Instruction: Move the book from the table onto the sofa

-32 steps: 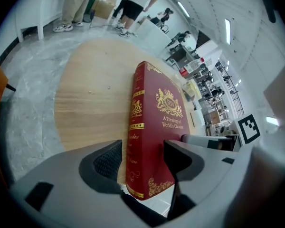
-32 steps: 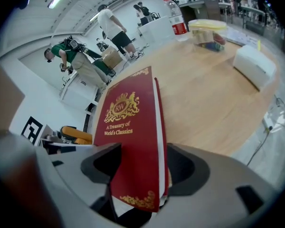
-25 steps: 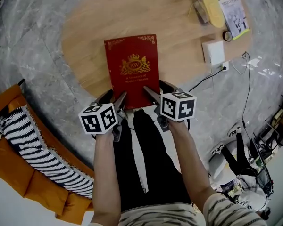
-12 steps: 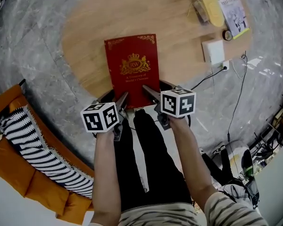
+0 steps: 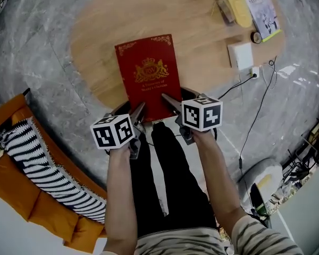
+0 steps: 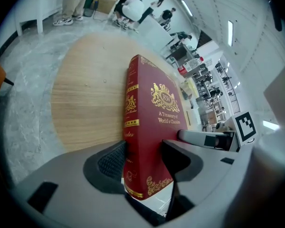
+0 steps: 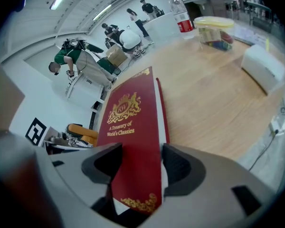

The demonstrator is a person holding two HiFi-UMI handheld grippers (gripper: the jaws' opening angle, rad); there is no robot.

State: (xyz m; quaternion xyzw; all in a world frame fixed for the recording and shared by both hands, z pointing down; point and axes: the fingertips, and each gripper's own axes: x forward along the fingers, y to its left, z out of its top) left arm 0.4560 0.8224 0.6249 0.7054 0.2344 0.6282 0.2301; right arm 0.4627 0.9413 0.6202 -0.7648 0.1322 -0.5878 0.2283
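Grey marble floor (image 5: 37,52) under an oval wooden table (image 5: 202,62) in the head view. The red book (image 5: 148,73) lies at the table's near edge, with its near end past the rim. Left gripper (image 5: 138,112) and right gripper (image 5: 169,101) both meet that end from the table's near side. Orange sofa (image 5: 42,217) sits off the table's near-left side, well apart, across the floor.

Left gripper view: jaws have just been closing with the book's spine corner between them. One pad is on the underside by the spine, the other on the cover, and both press.

Right gripper view: jaws clamped across the other near corner, with the cover on one pad and the underside on the other.

Judgement: grip taken. I cannot tell whether the far end has left the table. The hold is at one short end only, so the far end will want to sag. Raise both grippers together, keep the book level, and clear the table's rim before swinging toward the sofa.
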